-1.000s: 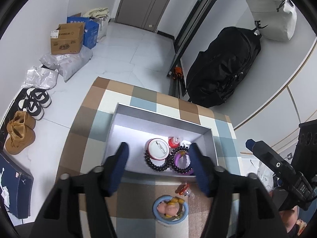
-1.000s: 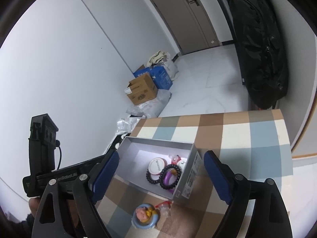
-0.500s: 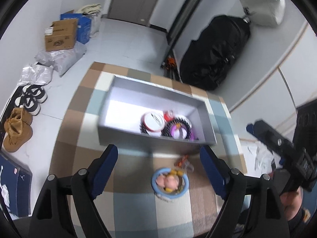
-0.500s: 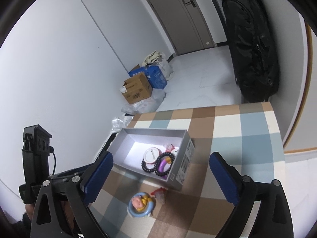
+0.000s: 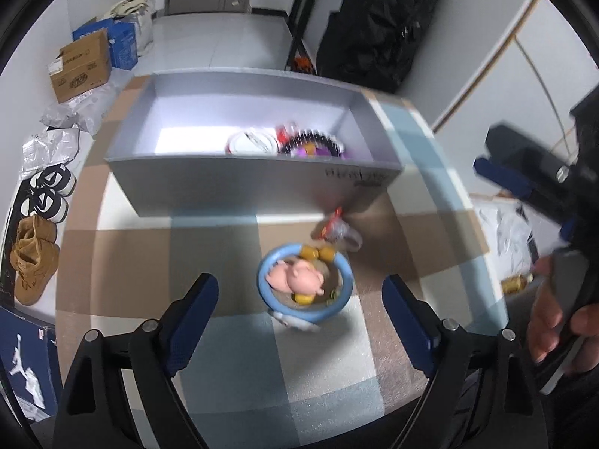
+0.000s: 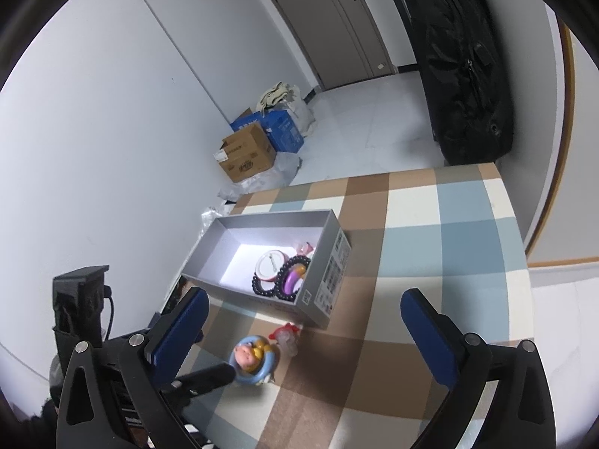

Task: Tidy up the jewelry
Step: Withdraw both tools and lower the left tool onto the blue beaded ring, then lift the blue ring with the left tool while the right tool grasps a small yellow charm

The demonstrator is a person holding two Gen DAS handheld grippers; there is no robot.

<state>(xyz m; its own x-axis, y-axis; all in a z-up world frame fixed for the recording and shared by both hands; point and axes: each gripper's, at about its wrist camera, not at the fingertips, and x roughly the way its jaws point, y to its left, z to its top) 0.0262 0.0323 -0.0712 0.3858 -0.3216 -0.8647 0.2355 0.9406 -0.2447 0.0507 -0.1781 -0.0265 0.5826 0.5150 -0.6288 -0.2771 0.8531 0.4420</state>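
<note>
A grey open box [image 5: 209, 183] [image 6: 239, 284] stands on the checked tablecloth. It holds a white round badge [image 5: 250, 143] [image 6: 270, 262], a dark bead bracelet [image 5: 318, 141] [image 6: 290, 278] around a purple ring, and a small red piece. In front of the box sit a blue round dish with a pink pig figure [image 5: 304, 285] [image 6: 254, 360] and a small red item in clear wrap [image 5: 337, 229] [image 6: 285, 336]. My left gripper [image 5: 299, 314] is open and empty, just short of the dish. My right gripper [image 6: 299, 333] is open and empty, higher above the table.
The checked tablecloth [image 6: 430, 232] covers a table with edges at right and far side. On the floor are cardboard boxes [image 5: 80, 65], shoes [image 5: 35, 224] and plastic bags. A black bag [image 6: 456, 67] leans on the wall. The right hand shows in the left wrist view [image 5: 554, 299].
My left gripper pulled back from over the box and dropped low toward the blue dish, opening wider. My right gripper rose and backed off a little.
</note>
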